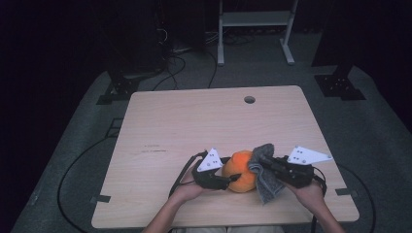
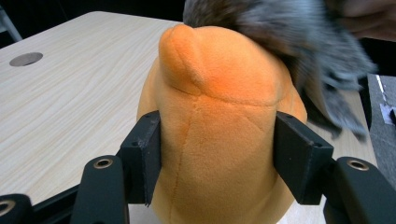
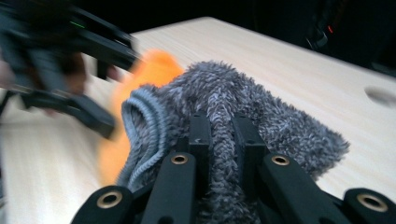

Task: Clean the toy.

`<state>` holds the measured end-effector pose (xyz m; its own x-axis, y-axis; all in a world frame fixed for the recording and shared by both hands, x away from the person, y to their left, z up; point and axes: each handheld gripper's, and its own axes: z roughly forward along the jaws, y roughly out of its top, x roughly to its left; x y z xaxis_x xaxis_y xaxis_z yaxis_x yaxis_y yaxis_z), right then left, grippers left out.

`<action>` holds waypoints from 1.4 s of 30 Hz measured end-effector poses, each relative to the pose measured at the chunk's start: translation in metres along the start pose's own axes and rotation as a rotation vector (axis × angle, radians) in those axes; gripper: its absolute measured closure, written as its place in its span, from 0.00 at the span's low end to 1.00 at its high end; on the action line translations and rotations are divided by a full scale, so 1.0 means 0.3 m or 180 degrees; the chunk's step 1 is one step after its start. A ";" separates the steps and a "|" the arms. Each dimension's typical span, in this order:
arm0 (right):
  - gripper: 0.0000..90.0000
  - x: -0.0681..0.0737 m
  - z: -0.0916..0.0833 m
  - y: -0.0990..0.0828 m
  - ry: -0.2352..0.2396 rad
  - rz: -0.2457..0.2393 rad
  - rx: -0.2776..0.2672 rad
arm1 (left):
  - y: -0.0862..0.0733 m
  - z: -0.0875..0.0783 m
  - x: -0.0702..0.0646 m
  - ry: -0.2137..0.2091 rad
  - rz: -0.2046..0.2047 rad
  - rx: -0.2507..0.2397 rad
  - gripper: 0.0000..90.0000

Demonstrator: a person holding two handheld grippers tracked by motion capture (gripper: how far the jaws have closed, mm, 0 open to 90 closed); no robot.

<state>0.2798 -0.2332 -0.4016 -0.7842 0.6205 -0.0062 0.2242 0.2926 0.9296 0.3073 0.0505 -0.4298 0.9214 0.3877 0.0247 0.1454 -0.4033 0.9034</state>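
Observation:
An orange plush toy (image 1: 240,171) stands near the table's front edge, between my two hands. My left gripper (image 1: 229,180) comes in from its left, and its pads press into both sides of the soft body (image 2: 215,140). My right gripper (image 1: 260,162) is shut on a fluffy grey cloth (image 1: 265,177), pinching a fold of it (image 3: 223,140) between the jaws. The cloth (image 2: 299,42) drapes over the toy's top and right side. In the right gripper view the toy (image 3: 149,74) is a blurred orange shape behind the cloth, with my left gripper (image 3: 100,67) beyond it.
The light wooden table (image 1: 194,126) has a round cable hole (image 1: 249,99) near its far edge. Beyond the table stand a white frame (image 1: 255,29) and black stands on a grey floor with loose cables.

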 end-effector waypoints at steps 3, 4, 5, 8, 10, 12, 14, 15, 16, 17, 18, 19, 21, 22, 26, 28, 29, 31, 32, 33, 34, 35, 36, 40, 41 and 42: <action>0.89 0.071 0.025 0.042 0.0175 -0.0195 -0.0066 | 0.000 0.002 -0.005 0.0003 0.0005 0.0006 0.43; 0.89 0.093 0.036 0.054 0.0193 -0.0263 -0.0039 | -0.002 0.000 -0.009 -0.0012 0.0028 0.0013 0.43; 0.89 0.111 0.051 0.067 0.0190 -0.0339 -0.0025 | -0.003 -0.004 -0.010 -0.0003 0.0032 0.0026 0.44; 0.89 0.106 0.069 0.073 0.0153 -0.0360 0.0001 | -0.009 -0.013 -0.004 -0.0012 -0.0007 0.0040 0.44; 0.89 0.072 0.066 0.063 0.0070 -0.0254 0.0002 | -0.013 -0.014 -0.004 -0.0033 -0.0026 0.0026 0.45; 0.89 0.030 0.056 0.044 -0.0147 -0.0173 0.0014 | -0.015 -0.014 -0.003 -0.0046 -0.0038 0.0021 0.45; 0.89 0.006 0.051 0.023 -0.0167 -0.0063 0.0033 | -0.013 -0.014 -0.003 -0.0119 -0.0033 -0.0001 0.43; 0.89 0.005 0.048 0.012 -0.0136 -0.0031 0.0029 | -0.010 -0.014 -0.005 -0.0116 -0.0031 -0.0011 0.38; 0.89 0.010 0.045 0.008 -0.0138 -0.0036 0.0029 | -0.003 -0.012 -0.005 -0.0094 -0.0060 0.0011 0.32; 0.89 0.018 0.040 0.005 -0.0126 -0.0053 0.0034 | 0.005 -0.004 -0.004 -0.0042 -0.0123 0.0094 0.21; 0.89 0.028 0.032 0.002 -0.0087 -0.0071 0.0015 | 0.008 0.002 -0.003 -0.0041 -0.0151 0.0151 0.13; 0.89 0.037 0.026 0.002 -0.0064 -0.0066 0.0017 | 0.007 0.007 -0.005 -0.0099 -0.0158 0.0186 0.11; 0.89 0.065 0.011 0.009 0.0013 -0.0137 0.0007 | -0.004 0.009 -0.025 -0.0219 -0.0015 0.0146 0.22; 0.89 0.080 0.003 0.018 0.0097 -0.0149 -0.0005 | -0.009 0.009 -0.043 -0.0233 0.0156 0.0111 0.26; 0.89 0.133 -0.001 0.076 0.0329 -0.0331 -0.0031 | -0.012 0.017 -0.097 -0.0306 0.0619 0.0191 0.36; 0.89 0.127 0.010 0.081 0.0349 -0.0336 0.0053 | -0.014 0.012 -0.106 -0.0291 0.0683 0.0219 0.37; 0.89 0.115 0.013 0.073 0.0370 -0.0282 0.0057 | -0.017 0.009 -0.105 -0.0296 0.0684 0.0222 0.38; 0.89 0.092 0.009 0.052 0.0327 -0.0227 0.0042 | -0.021 0.007 -0.102 -0.0323 0.0673 0.0224 0.39; 0.89 0.076 0.004 0.040 0.0264 -0.0188 0.0044 | -0.021 0.008 -0.102 -0.0333 0.0677 0.0228 0.39; 0.89 0.057 -0.001 0.027 0.0202 -0.0149 0.0071 | -0.021 0.009 -0.104 -0.0331 0.0677 0.0224 0.39; 0.89 0.035 -0.007 0.015 0.0138 -0.0086 0.0097 | -0.021 0.008 -0.106 -0.0325 0.0688 0.0232 0.39; 0.89 0.008 -0.018 -0.002 0.0063 -0.0009 0.0124 | -0.020 0.007 -0.107 -0.0327 0.0715 0.0233 0.39; 0.89 -0.012 -0.027 -0.017 0.0025 0.0046 0.0153 | -0.021 0.008 -0.109 -0.0337 0.0733 0.0226 0.39; 0.89 -0.029 -0.061 -0.028 0.0089 0.0171 0.0171 | -0.017 0.015 -0.129 -0.0361 0.0955 0.0226 0.38; 0.89 -0.014 -0.066 -0.009 0.0173 0.0129 0.0173 | -0.015 0.016 -0.133 -0.0356 0.0994 0.0237 0.37; 0.89 0.000 -0.065 0.005 0.0246 0.0095 0.0169 | -0.013 0.018 -0.140 -0.0339 0.1031 0.0243 0.37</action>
<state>0.2688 -0.2469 -0.3929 -0.8186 0.5721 0.0516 0.2769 0.3143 0.9081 0.2699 0.0313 -0.4367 0.9560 0.1425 0.2565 -0.1378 -0.5536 0.8213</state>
